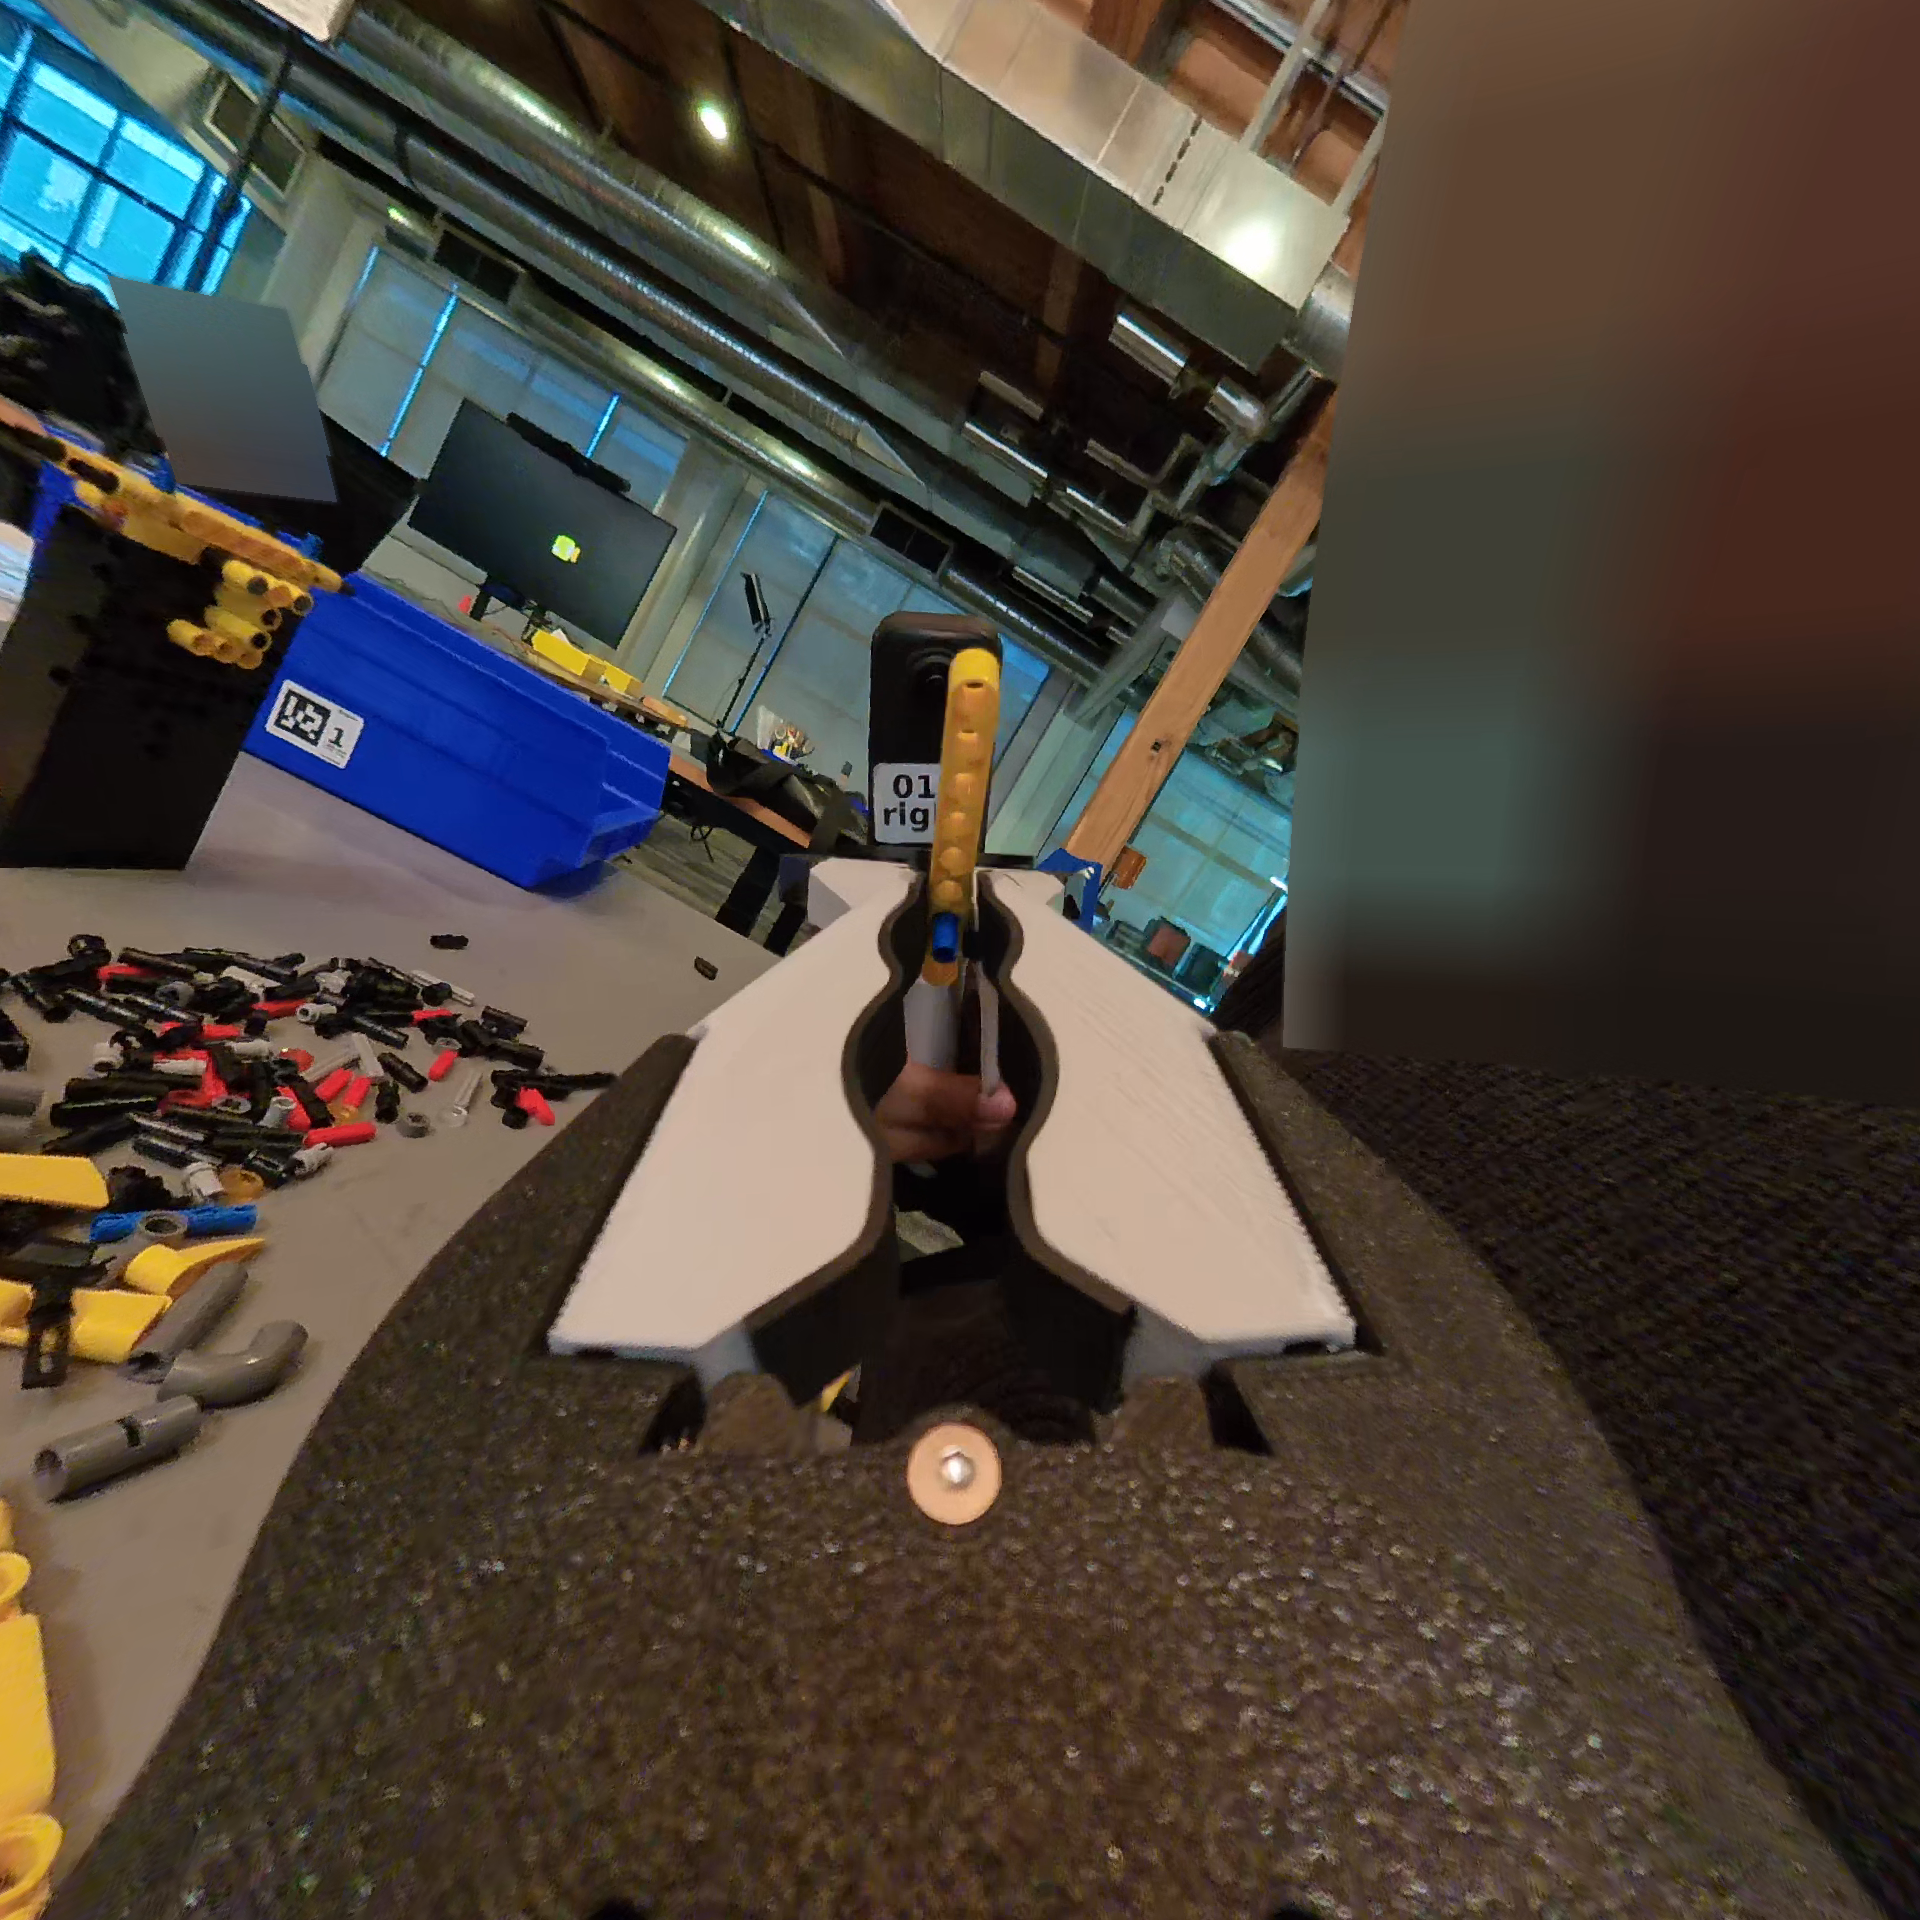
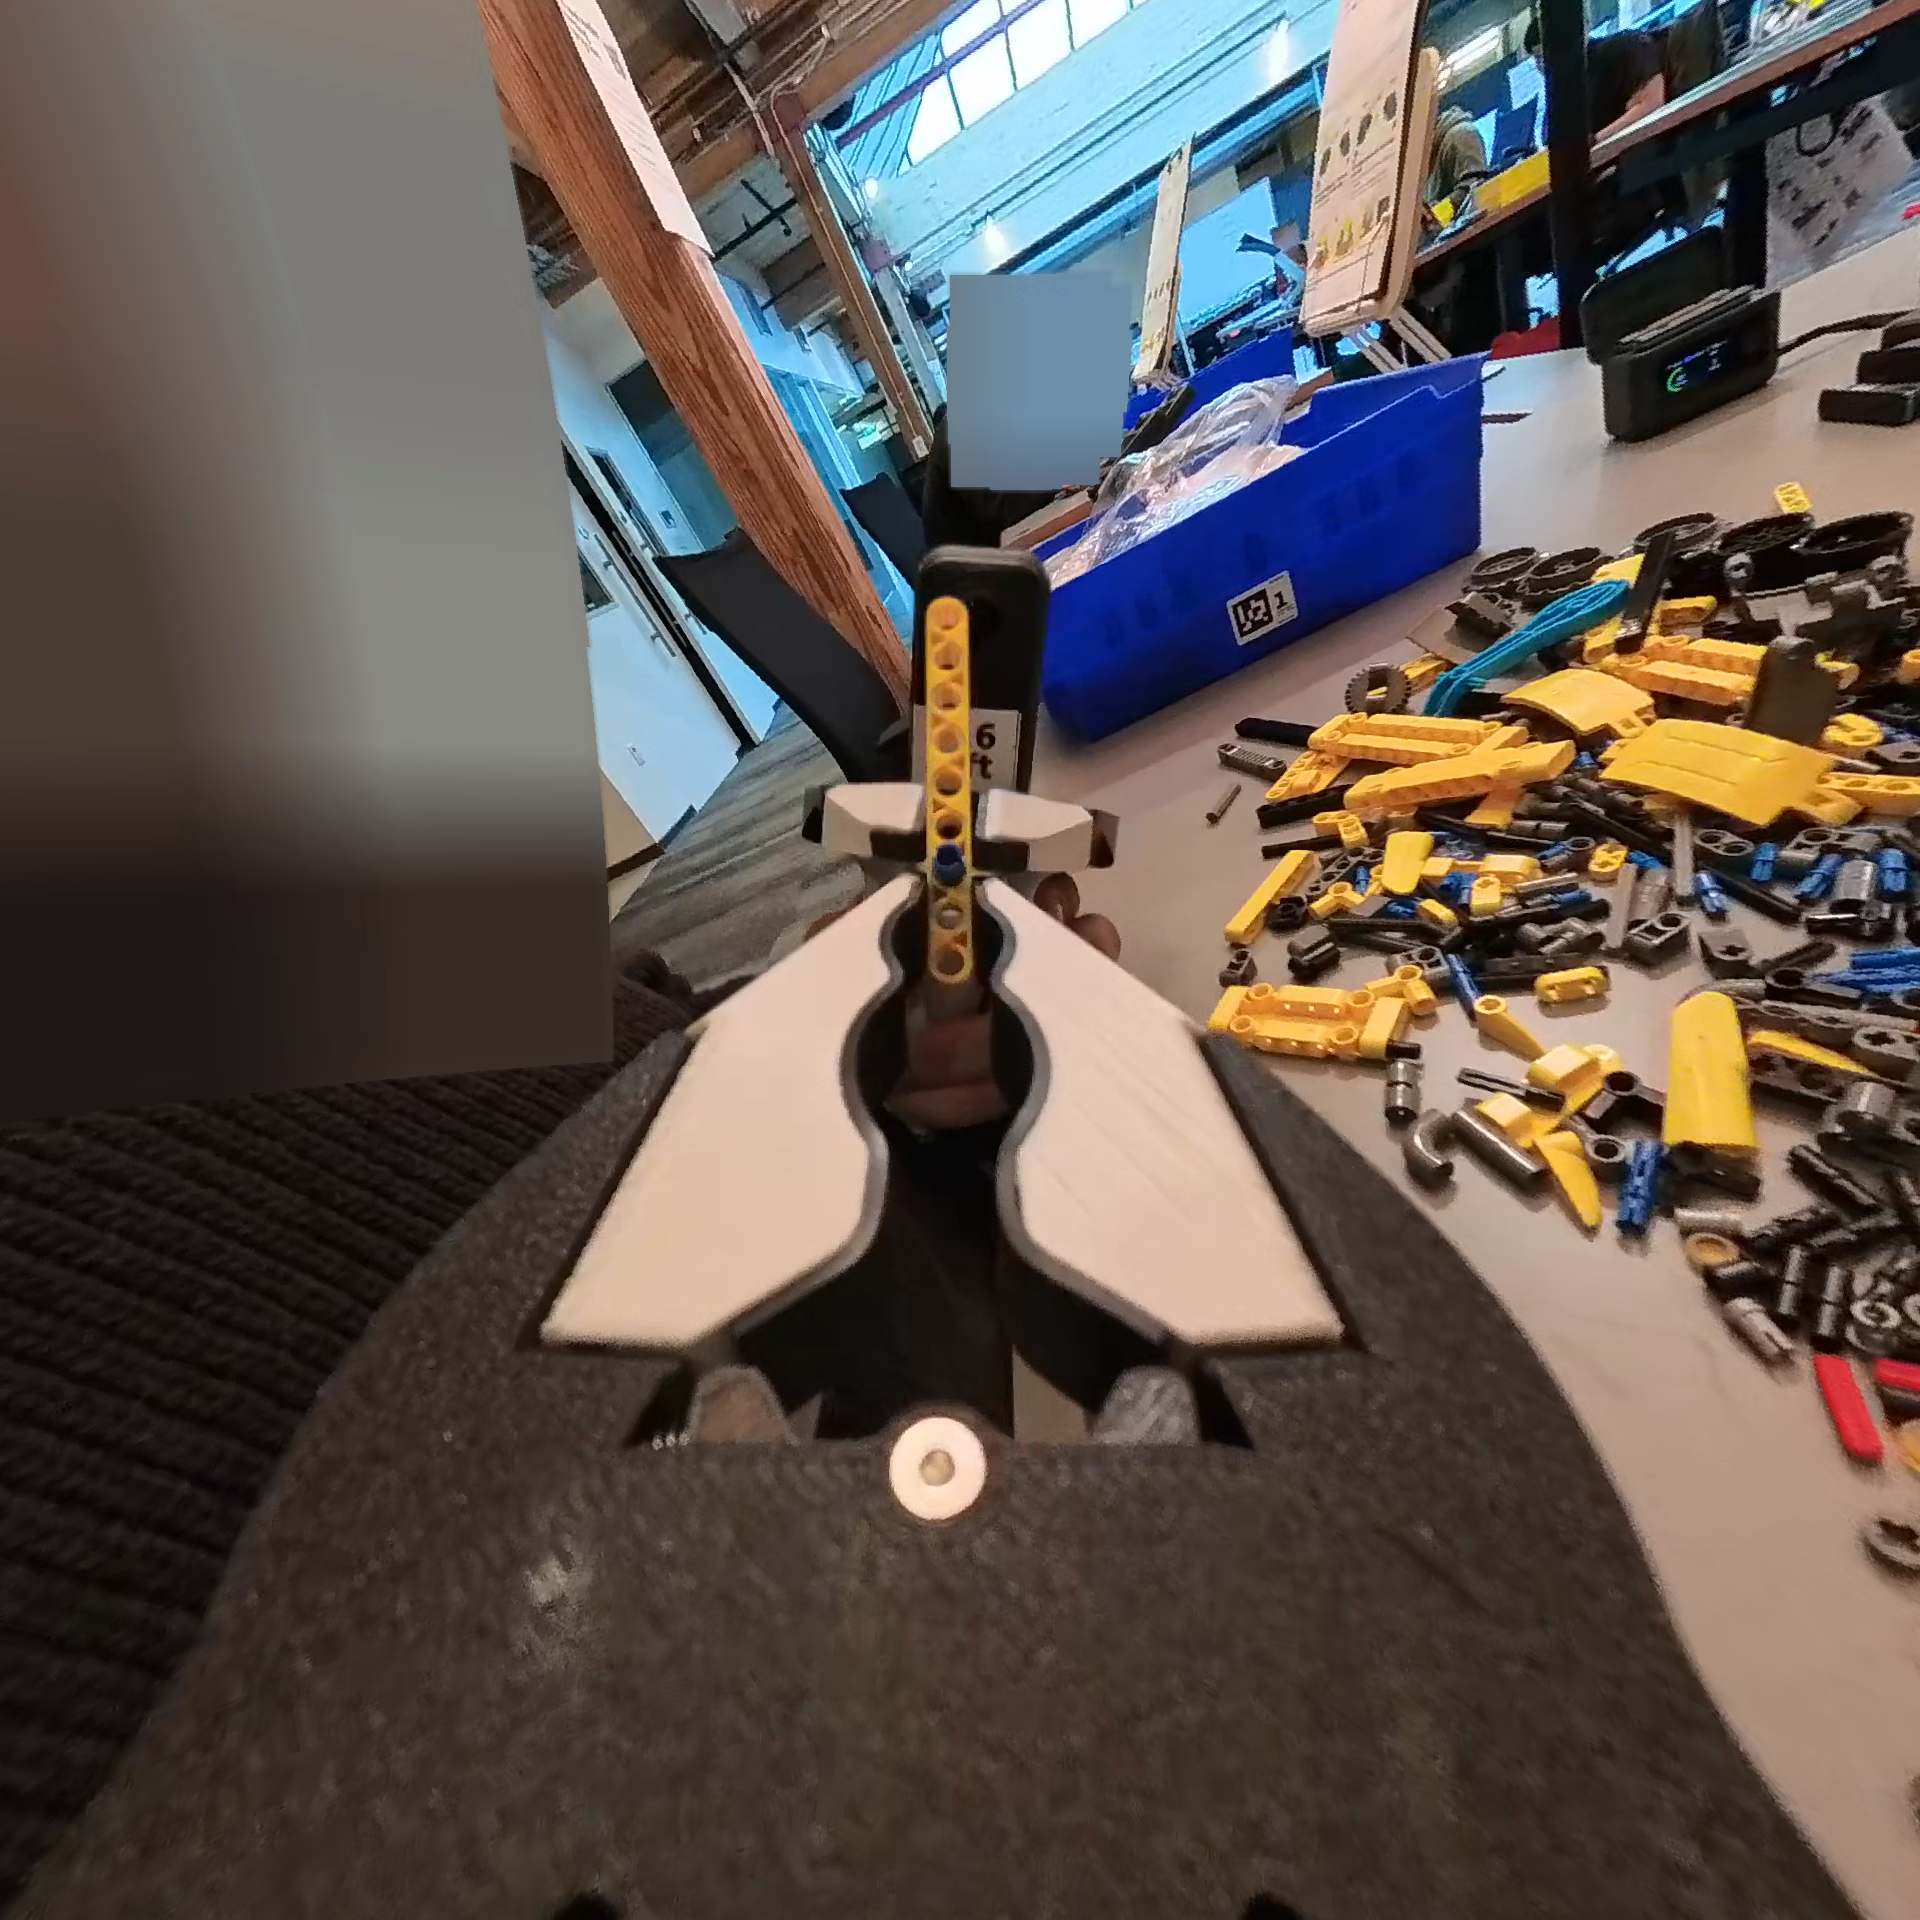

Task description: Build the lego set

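A long yellow beam with holes (image 1: 964, 764) stands upright between my two grippers, which face each other above the table edge. A blue pin (image 1: 942, 935) sits in a hole near its lower end. My left gripper (image 1: 948, 891) has its white fingers shut on the beam's lower part. In the right wrist view the beam (image 2: 948, 717) shows face-on with the blue pin (image 2: 945, 858). My right gripper (image 2: 951, 902) is shut on it just below the pin. The left gripper's fingertips (image 2: 871, 821) flank the beam just above. A hand shows behind the jaws.
A grey table (image 1: 343, 883) carries a pile of black, red and grey pins (image 1: 260, 1039) and yellow, black and blue parts (image 2: 1610, 831). A blue bin (image 1: 468, 748) (image 2: 1268, 582) stands behind. A black and yellow build (image 1: 125, 644) is at far left. A dark knitted sleeve (image 2: 208, 1299) is close. The grippers are tip to tip, or close to it.
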{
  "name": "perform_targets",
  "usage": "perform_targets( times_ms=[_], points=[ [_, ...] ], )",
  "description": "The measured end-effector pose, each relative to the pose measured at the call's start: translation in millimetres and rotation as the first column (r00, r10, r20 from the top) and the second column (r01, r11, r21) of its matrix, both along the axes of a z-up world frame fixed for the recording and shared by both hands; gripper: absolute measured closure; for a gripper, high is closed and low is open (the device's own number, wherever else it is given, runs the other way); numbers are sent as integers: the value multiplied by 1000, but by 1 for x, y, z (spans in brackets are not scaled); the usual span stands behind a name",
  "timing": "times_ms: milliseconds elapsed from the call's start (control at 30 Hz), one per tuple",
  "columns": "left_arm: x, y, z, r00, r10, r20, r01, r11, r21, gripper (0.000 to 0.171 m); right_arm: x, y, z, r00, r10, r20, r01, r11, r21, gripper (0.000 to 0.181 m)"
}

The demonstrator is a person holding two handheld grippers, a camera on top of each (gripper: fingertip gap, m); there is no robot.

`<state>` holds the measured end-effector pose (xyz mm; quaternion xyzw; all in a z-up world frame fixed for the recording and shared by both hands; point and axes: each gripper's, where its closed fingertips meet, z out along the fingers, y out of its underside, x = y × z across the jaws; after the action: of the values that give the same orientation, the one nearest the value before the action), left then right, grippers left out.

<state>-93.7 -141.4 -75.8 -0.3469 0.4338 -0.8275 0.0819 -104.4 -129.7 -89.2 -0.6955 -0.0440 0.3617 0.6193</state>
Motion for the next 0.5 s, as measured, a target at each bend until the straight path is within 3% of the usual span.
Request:
perform_targets(
  times_ms=[500],
  points=[
    [-6,12,9,997,51,64,-47,997,-54,164,-4,4,2,1000,-19,10,19,1000,25,174]
  ],
)
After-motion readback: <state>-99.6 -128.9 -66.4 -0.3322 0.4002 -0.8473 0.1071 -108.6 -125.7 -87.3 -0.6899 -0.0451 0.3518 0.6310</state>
